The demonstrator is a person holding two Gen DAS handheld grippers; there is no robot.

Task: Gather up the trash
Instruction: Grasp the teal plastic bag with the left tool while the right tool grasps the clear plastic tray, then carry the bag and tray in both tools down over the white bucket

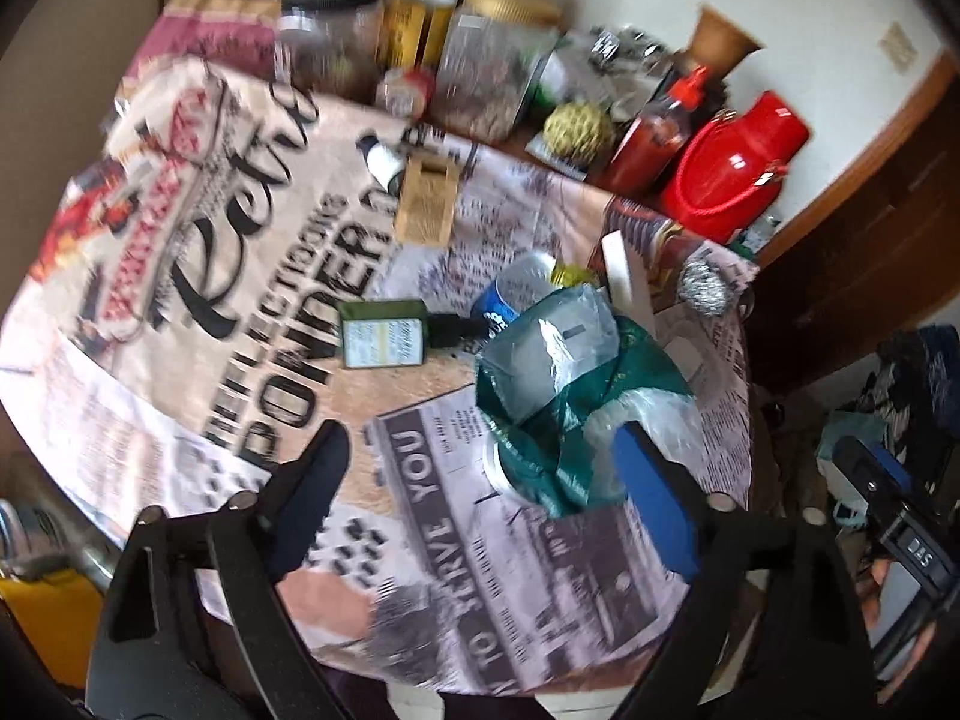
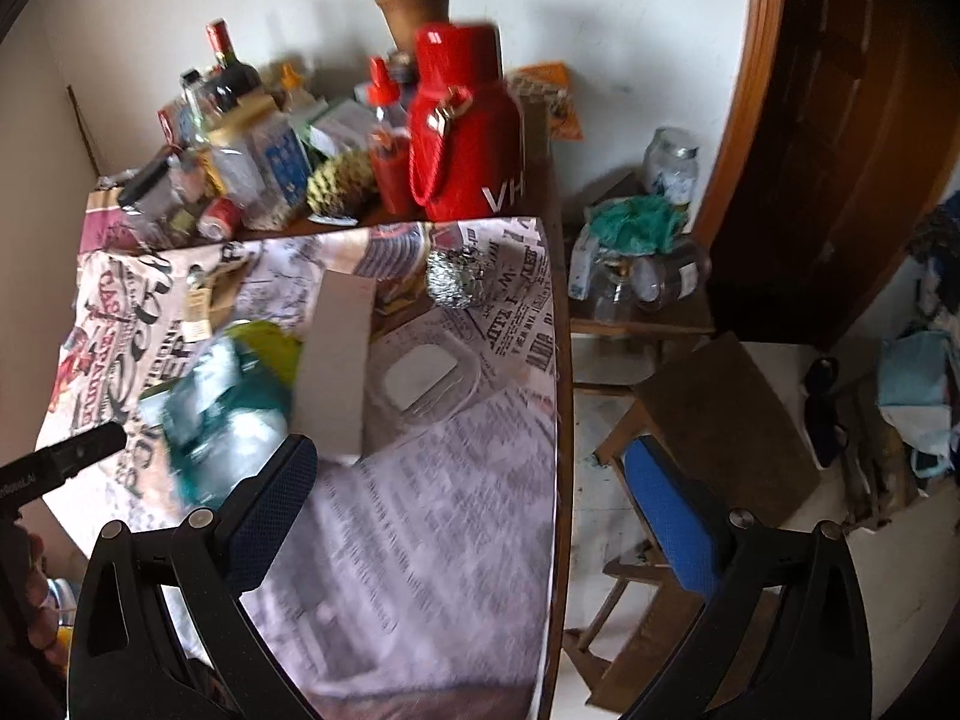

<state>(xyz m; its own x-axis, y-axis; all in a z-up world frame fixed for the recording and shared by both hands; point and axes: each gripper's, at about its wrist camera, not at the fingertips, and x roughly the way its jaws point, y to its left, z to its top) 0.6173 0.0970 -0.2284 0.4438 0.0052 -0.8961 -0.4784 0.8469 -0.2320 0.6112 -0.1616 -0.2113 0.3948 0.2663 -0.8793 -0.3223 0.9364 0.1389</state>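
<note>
Both grippers released: left gripper (image 1: 480,468) above crumpled green plastic bag (image 1: 576,372) on newsprint tablecloth (image 1: 180,300); right gripper (image 2: 474,510) straddles table edge, nothing between pads.

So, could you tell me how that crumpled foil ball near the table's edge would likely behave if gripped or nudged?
The foil ball looks crumpled, so probably light and easily crushed. Being roundish and close to the table edge, it may roll off if nudged.

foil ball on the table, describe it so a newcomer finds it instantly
Start at the big red flask at the back of the table, by the wall. Just in front of it, on the newspaper-print cloth near the table's right edge, sits the crumpled foil ball. It is the only shiny, silver, wrinkled lump there.
</note>
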